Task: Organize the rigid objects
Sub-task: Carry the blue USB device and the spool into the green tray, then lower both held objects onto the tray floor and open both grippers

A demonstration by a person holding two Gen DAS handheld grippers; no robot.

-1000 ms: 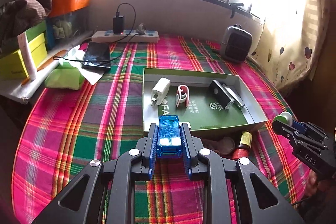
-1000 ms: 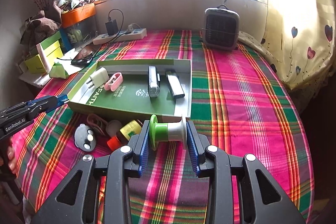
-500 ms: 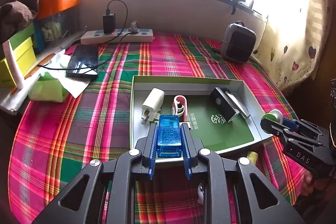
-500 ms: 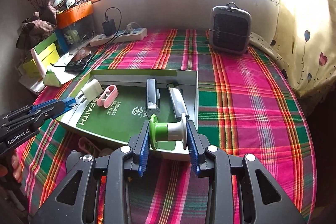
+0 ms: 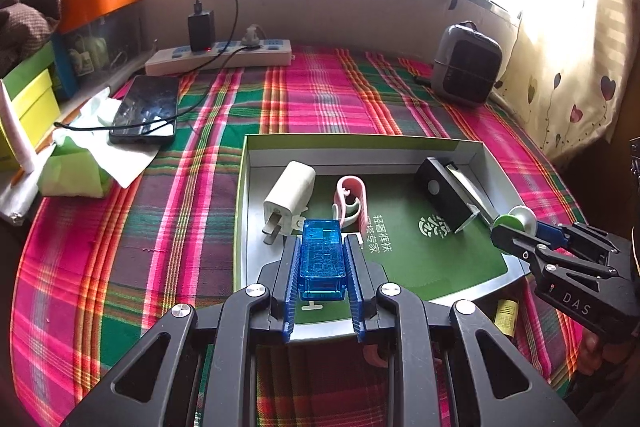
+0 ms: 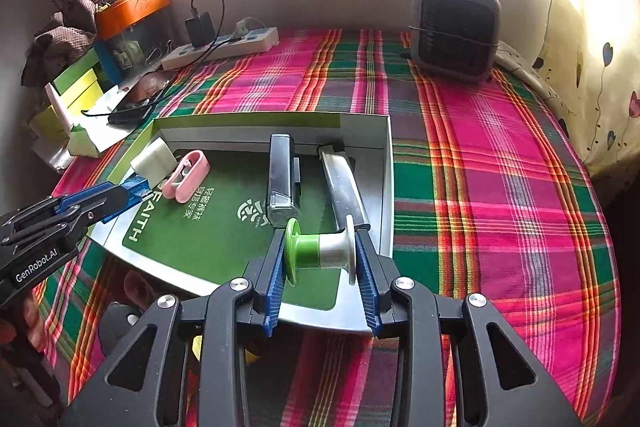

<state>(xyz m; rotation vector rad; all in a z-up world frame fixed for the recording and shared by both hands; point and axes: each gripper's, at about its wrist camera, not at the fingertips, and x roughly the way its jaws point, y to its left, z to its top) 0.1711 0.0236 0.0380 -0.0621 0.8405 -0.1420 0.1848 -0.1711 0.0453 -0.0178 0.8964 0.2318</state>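
A: Where do we stand with the left gripper (image 5: 322, 263)?

B: We have it clamped on the blue plastic block (image 5: 322, 257), and it has come forward since a second ago: then the block hung short of the tray's near wall, now it hangs over the near left part of the shallow box tray (image 5: 360, 143), just near of the white charger plug (image 5: 289, 191) and the pink clip (image 5: 352, 201).

A: And the right gripper (image 6: 320, 253)?

B: Closed on the green and silver spool (image 6: 320, 251), held sideways between the pads. It too has advanced; earlier it was over the plaid cloth (image 6: 500, 163) in front of the tray, and now the spool sits above the tray's near right corner, just near of the black device (image 6: 282, 179) and the silver bar (image 6: 342, 183).

A: Has the tray's load changed?

B: No, we see the same four pieces lying inside. The small items on the cloth near the tray are now mostly hidden under our grippers.
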